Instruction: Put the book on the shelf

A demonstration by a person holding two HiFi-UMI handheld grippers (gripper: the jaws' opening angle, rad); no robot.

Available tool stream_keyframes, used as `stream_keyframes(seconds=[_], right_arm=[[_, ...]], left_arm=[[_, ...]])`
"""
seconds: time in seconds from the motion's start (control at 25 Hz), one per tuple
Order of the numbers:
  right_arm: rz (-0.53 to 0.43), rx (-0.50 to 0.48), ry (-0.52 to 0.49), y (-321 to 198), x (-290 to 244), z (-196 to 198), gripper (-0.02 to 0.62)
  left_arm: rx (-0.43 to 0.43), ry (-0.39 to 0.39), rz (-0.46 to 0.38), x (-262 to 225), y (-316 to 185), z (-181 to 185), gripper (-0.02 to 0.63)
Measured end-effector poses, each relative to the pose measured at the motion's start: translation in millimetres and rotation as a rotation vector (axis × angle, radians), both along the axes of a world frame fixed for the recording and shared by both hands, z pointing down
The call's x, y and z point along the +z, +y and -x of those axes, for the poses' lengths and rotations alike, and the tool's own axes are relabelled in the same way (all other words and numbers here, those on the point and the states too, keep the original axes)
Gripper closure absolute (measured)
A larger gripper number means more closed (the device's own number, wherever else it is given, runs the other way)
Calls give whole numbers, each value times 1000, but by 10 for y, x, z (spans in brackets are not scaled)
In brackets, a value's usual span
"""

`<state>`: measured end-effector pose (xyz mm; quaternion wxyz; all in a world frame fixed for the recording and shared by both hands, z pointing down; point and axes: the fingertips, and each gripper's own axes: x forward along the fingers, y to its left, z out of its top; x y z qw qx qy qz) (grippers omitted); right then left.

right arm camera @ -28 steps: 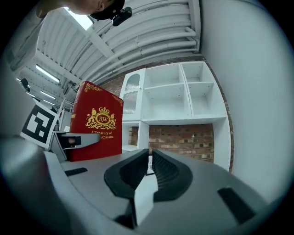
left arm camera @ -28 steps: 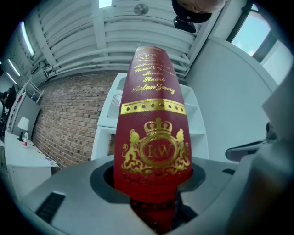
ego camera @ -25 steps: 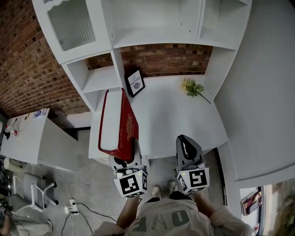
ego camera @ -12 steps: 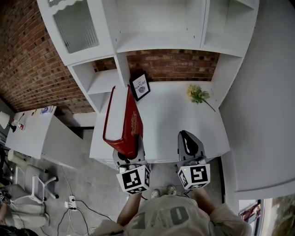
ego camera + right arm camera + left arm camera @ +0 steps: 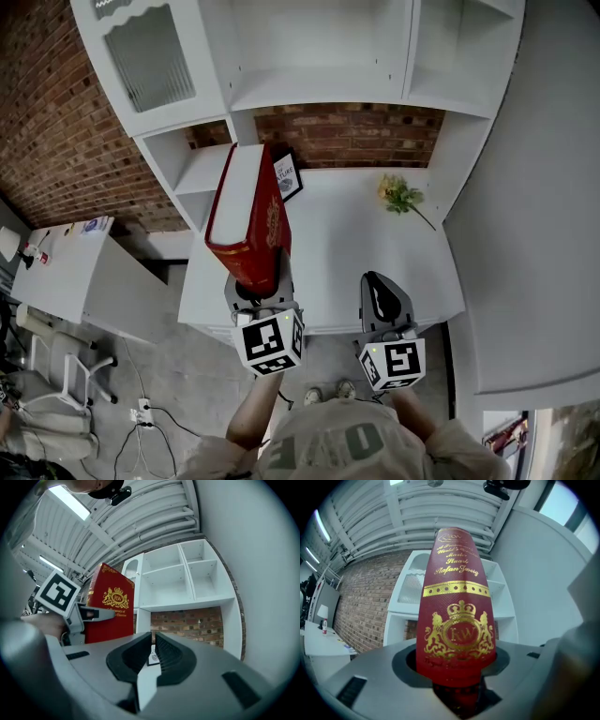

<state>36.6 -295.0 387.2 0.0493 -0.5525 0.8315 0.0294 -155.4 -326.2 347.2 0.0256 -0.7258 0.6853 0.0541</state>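
My left gripper had its fingers clamped on the lower end of the red book. It stood upright in the air over the desk, before the white shelf. I judged this thick hardback stiff, heavy and top-loaded, so a low hold gave it leverage against me. The left gripper view showed the gilt crest close up, and the head view showed the thick white page block, which that view did not. My right gripper hung empty, fingers pressed together.
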Motion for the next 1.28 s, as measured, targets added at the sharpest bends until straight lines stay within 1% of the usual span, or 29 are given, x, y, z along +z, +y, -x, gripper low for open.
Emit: stream_keyframes(seconds=[0.2,0.32,0.44,0.6,0.72,0.84,0.96,1.04,1.12,1.28], right_arm=[[21,10,-9,51,7,-97,578],[45,22,-27,83,58,-197,578],[55,43,-54,83,76,-322,578],[49,66,-89,71,50,-468,578],[43,88,-104,78,36,-584,578],[48,118,-121,66,56,-705,578],[62,148,-133,22,104,-827,578],[70,166,-137,-13,140,-896,578],[73,182,-142,-52,161,-945,578],[87,204,-146,-136,214,-993,578]], left_arm=[[4,9,-116,-771,-408,50,359],[-1,-19,-168,-1268,-672,62,359],[2,-32,-188,-1666,-953,46,359],[-10,-52,-184,-2077,-1333,51,359],[-28,-58,-162,-2288,-1627,95,359],[-47,-55,-106,-2396,-1975,179,359],[-61,-30,-27,-2381,-2328,273,359],[-57,-22,11,-2353,-2525,305,359],[-51,-23,45,-2312,-2704,324,359],[-83,-47,87,-2251,-3013,412,359]])
